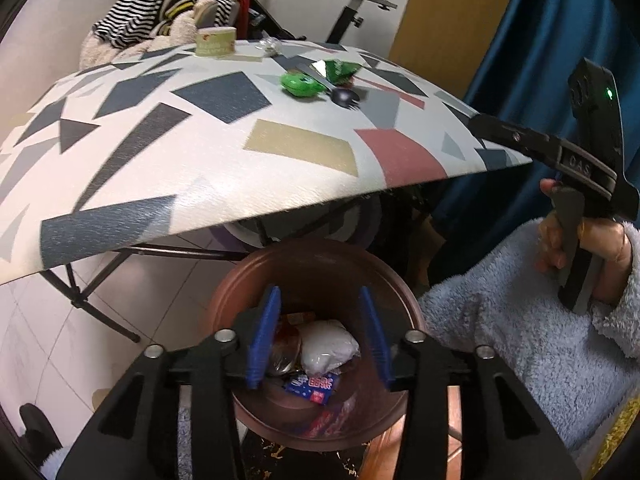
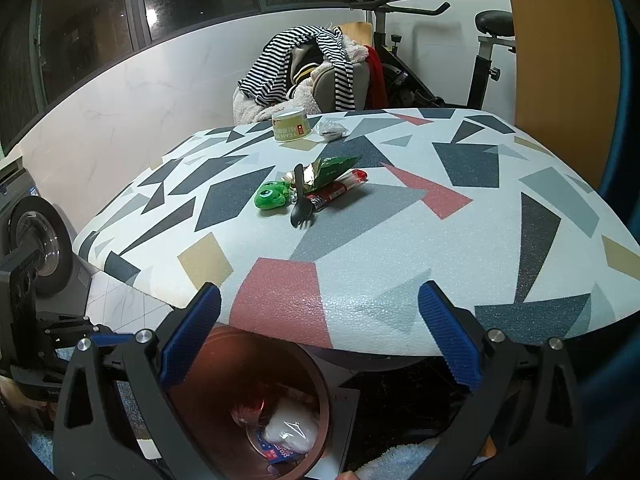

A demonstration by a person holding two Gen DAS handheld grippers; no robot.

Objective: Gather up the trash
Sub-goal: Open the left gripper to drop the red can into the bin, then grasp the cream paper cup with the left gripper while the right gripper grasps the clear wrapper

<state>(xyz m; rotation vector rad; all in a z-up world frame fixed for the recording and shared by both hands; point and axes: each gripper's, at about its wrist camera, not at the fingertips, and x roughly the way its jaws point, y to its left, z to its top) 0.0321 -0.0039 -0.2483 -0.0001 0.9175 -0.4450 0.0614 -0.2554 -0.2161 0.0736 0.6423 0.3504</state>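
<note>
A brown bin (image 1: 240, 280) stands on the floor under the table's near edge; it also shows in the right wrist view (image 2: 316, 376). It holds a white bag (image 1: 328, 344), a blue packet (image 1: 312, 388) and other wrappers. My left gripper (image 1: 320, 336) is open and empty just above the bin's mouth. My right gripper (image 2: 320, 336) is open and empty above the table's near edge. On the table (image 2: 400, 248) lie a green wrapper (image 2: 336, 166), a red packet (image 2: 340, 190), a black spork (image 2: 298, 204), a green plush toy (image 2: 272, 196), a paper cup (image 2: 290, 125) and a clear wrapper (image 2: 330, 128).
A chair piled with striped clothes (image 2: 304, 68) stands behind the table. An exercise bike (image 2: 420, 60) is at the back right. A blue curtain (image 1: 540, 40) hangs to the right. The person's fleece sleeve (image 1: 520, 320) is beside the bin.
</note>
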